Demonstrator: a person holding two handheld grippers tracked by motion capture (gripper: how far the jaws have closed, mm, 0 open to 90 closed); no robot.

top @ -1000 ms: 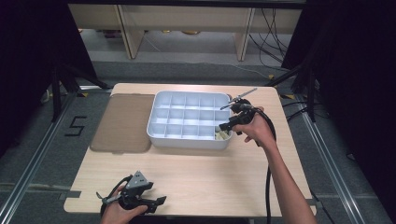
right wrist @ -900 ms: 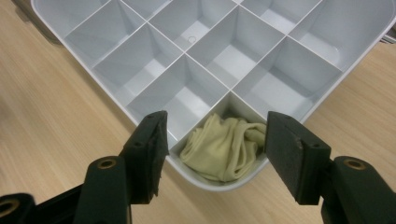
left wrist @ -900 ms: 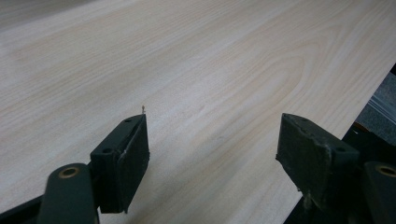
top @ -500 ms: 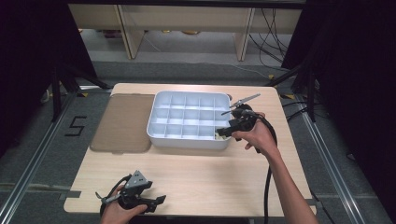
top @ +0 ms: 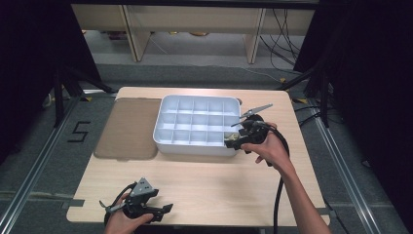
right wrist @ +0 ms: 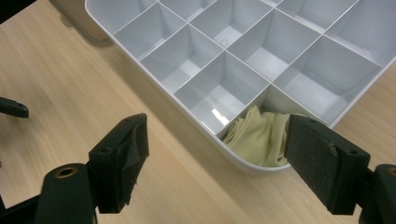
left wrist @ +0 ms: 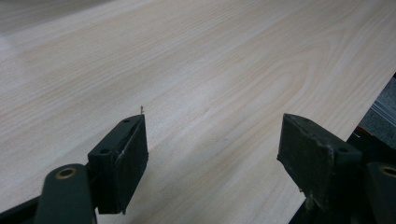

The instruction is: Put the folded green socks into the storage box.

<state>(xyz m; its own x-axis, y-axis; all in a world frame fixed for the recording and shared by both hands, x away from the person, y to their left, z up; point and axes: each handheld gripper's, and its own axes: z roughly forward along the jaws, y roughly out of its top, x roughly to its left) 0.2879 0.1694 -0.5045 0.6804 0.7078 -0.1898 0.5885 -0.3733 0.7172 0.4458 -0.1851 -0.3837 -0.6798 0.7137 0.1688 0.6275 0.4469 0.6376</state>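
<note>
Landmark: white divided tray (top: 195,123), sits on bench (top: 204,185), toward the far side, a bit R of centre.
Tray layout: grid of small compartments, open top, no lid on it.
Cloth: pale yellow-green cloth (right wrist: 259,135), bunched up in the tray's near-R corner compartment. In the high view it's a small pale spot (top: 227,143) right at that corner. It lies loose; nothing presses on it.
Your R gripper (top: 239,141): at the tray's near-R corner, just outside the rim, pointing in toward the cloth compartment.
R fingers (right wrist: 121,161): spread wide, have just been opening. Nothing pinched betw them. In the right gripper view the cloth compartment shows betw the two pads, nearer the R pad, but the pads don't touch cloth.
R hand (top: 270,148): wraps the gripper body, just R of the tray's near-R corner; cable trails back along your forearm toward the near bench edge.
Your L gripper (top: 158,210): well apart from the tray, at the near edge of the bench, near-L of the tray.
L fingers (left wrist: 121,161): spread wide, nothing betw them, just bare wood grain below.
L hand (top: 124,219): at the near bench edge, well clear of tray.
Brown lid (top: 129,127): flat on bench, just L of the tray, its R edge touching or nearly touching the tray wall — can't tell which.
Other compartments: those seen in the right gripper view hold nothing but bare white floor.
</note>
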